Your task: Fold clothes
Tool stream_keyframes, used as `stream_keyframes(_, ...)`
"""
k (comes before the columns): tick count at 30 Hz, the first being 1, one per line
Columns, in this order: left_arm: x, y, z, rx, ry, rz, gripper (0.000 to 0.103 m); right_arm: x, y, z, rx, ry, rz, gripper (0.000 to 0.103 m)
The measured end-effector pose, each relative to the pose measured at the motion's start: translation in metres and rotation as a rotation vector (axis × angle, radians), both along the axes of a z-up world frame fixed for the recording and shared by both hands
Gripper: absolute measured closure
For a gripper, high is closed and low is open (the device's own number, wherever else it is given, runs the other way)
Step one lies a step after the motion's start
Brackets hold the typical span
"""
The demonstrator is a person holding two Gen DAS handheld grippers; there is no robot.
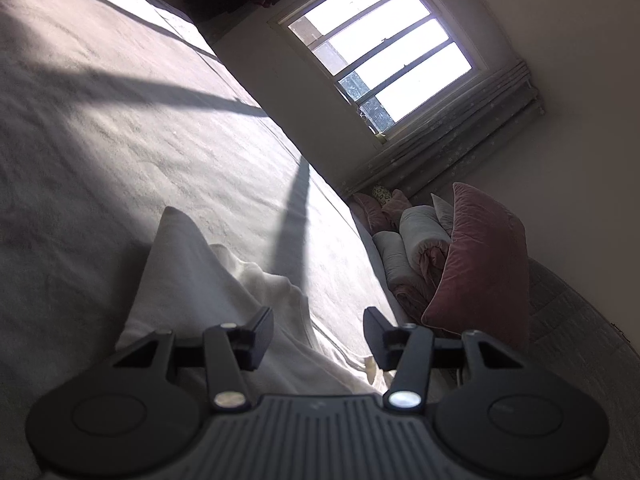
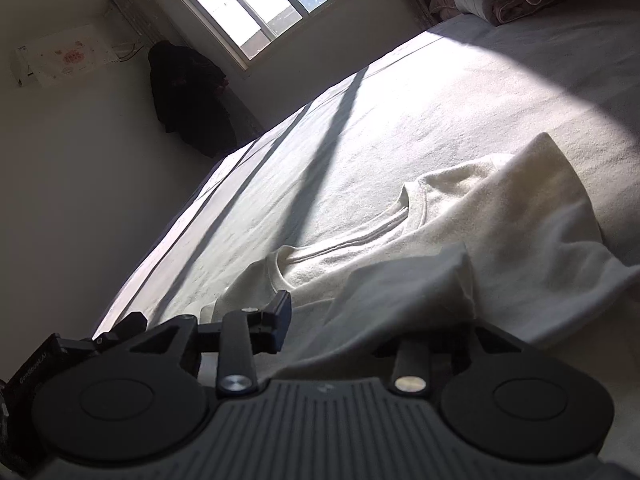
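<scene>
Right wrist alone shows sweatshirt (image 2: pixel 460 216) neckline (image 2: pixel 352 240).

Right gripper (image 2: pixel 352 320): one finger buried under white sweatshirt (image 2: pixel 460 240) fold (grip unreadable); sweatshirt hem cut off.

Cream-white sweatshirt (image 2: pixel 460 232) on pale grey bedsheet (image 1: pixel 120 120), dusty-pink velvet pillow (image 1: pixel 480 264), black fingers (image 1: pixel 260 336).
</scene>
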State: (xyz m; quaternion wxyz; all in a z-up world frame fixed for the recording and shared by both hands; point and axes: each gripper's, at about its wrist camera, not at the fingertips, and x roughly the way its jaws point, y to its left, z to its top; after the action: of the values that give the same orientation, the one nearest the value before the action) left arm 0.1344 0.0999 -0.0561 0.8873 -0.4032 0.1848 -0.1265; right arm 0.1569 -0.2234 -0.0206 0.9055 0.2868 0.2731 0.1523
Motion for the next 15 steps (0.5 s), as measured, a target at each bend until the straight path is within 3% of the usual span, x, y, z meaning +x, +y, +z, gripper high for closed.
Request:
stream_keyframes(4, -0.012, 0.008, 0.010, 0.055, -0.039, 0.112, 0.052, 0.000, 0.005, -0.001, -0.046, -0.019, 0.001, 0.060)
stream_keyframes(5, -0.014, 0.011, 0.011, 0.069, -0.032, 0.145, 0.052, 0.000, 0.007, -0.001, -0.065, -0.024, 0.001, 0.066)
stream_keyframes(6, -0.016, 0.015, 0.012, 0.082, -0.023, 0.179, 0.052, 0.000, 0.008, -0.001, -0.077, -0.034, -0.002, 0.083)
stream_keyframes(7, -0.018, 0.018, 0.012, 0.095, -0.014, 0.213, 0.052, 0.000, 0.009, 0.000, -0.087, -0.048, -0.005, 0.087)
stream_keyframes(10, -0.020, 0.029, 0.010, 0.095, 0.021, 0.271, 0.058, -0.005, 0.004, 0.010, -0.082, -0.137, -0.017, 0.092)
stream_keyframes(12, -0.019, 0.036, 0.006, 0.080, 0.048, 0.293, 0.072, -0.010, 0.002, 0.019, -0.084, -0.205, -0.031, 0.093)
stream_keyframes(15, -0.019, 0.041, 0.002, 0.057, 0.060, 0.292, 0.078, -0.018, -0.005, 0.033, -0.089, -0.308, -0.060, 0.093)
